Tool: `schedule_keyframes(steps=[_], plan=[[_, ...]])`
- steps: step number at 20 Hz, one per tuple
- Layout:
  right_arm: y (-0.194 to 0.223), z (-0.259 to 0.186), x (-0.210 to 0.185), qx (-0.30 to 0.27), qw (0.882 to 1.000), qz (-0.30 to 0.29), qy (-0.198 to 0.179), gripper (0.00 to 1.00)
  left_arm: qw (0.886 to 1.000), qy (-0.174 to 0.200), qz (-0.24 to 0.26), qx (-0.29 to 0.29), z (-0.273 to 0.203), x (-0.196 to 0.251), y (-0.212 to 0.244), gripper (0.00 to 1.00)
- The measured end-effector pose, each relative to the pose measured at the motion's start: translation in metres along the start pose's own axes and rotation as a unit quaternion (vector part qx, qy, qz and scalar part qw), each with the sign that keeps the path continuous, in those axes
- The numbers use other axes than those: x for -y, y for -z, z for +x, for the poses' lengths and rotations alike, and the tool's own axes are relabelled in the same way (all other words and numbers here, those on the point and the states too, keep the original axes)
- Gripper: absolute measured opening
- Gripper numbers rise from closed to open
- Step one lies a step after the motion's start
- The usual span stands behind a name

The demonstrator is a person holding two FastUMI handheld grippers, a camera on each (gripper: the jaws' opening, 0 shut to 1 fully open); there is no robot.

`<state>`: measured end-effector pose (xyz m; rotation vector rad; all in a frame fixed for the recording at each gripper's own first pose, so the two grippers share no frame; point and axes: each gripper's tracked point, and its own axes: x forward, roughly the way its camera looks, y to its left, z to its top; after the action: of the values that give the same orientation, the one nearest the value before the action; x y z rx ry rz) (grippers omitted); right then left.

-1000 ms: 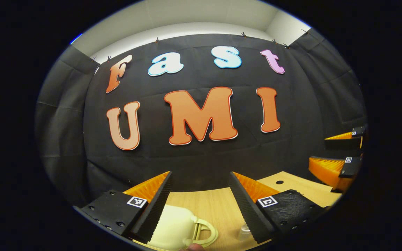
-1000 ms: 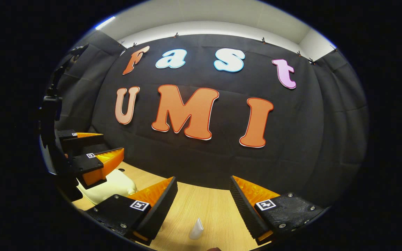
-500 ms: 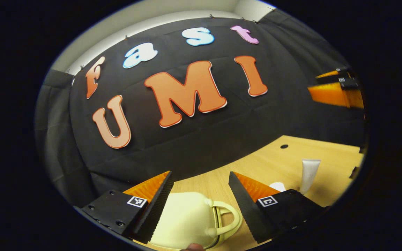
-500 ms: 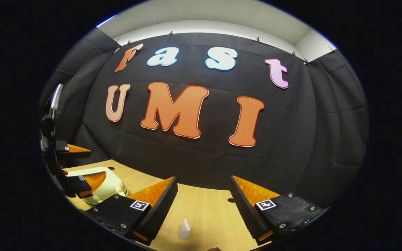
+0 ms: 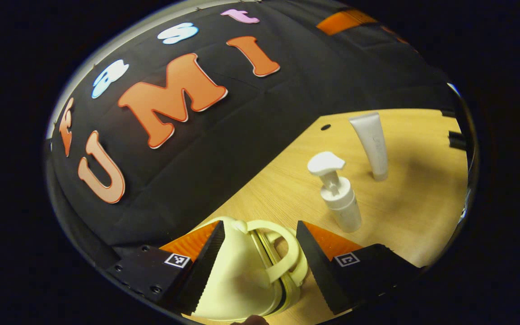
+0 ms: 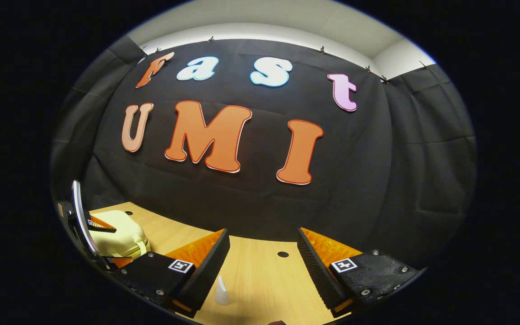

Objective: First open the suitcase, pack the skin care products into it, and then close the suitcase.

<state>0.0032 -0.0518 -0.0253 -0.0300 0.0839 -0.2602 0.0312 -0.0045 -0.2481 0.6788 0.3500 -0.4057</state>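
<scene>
Suitcase (image 5: 242,275), pale yellow and lid down, on the wooden table (image 5: 413,198) between the spread fingers of the left gripper (image 5: 260,253), pump bottle (image 5: 339,194) beyond its right finger, tube (image 5: 370,142) standing farther off, right gripper (image 6: 262,257) open above what may be that tube's tip (image 6: 221,289).

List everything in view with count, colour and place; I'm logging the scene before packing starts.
Small hard-shell suitcase: one, pale yellow, closed, on the table between the left gripper's fingers.
Plastic pump bottle: one, white, upright, right of the suitcase.
Squeeze tube: one, white, standing on its cap, beyond the pump bottle.
Wooden table: one, light tan.
Left gripper: one, open, over the suitcase.
Right gripper: one, open, above the table.
</scene>
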Motion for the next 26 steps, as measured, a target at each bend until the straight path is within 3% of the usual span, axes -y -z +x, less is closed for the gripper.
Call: schedule_keyframes(steps=[9, 13, 17, 18, 21, 22, 26], plan=[[0.010, 0.000, 0.014, -0.011, 1.000, 0.002, 0.015, 0.95, 0.990, -0.016, 0.129, -0.046, 0.015, 0.021, 0.040, 0.98], [0.013, -0.001, 0.014, -0.010, 1.000, 0.003, 0.012, 0.95, 0.982, -0.042, 0.173, -0.059, 0.022, 0.015, 0.051, 0.97], [0.014, -0.001, 0.010, -0.011, 1.000, 0.006, 0.005, 0.95, 0.967, -0.047, 0.237, -0.076, 0.034, 0.018, 0.059, 0.79], [0.014, -0.001, 0.011, -0.010, 1.000, 0.005, 0.005, 0.95, 0.966, -0.037, 0.242, -0.078, 0.032, 0.024, 0.058, 0.58], [0.015, -0.003, 0.009, -0.011, 1.000, 0.003, 0.002, 0.95, 0.966, -0.044, 0.245, -0.067, 0.026, 0.021, 0.052, 0.19], [0.016, -0.002, 0.008, -0.011, 1.000, 0.003, 0.002, 0.95, 0.970, -0.042, 0.231, -0.066, 0.024, 0.019, 0.051, 0.15], [0.017, -0.005, 0.000, -0.015, 1.000, 0.002, -0.005, 0.95, 0.983, -0.062, 0.164, -0.047, 0.006, -0.013, 0.033, 0.15]])
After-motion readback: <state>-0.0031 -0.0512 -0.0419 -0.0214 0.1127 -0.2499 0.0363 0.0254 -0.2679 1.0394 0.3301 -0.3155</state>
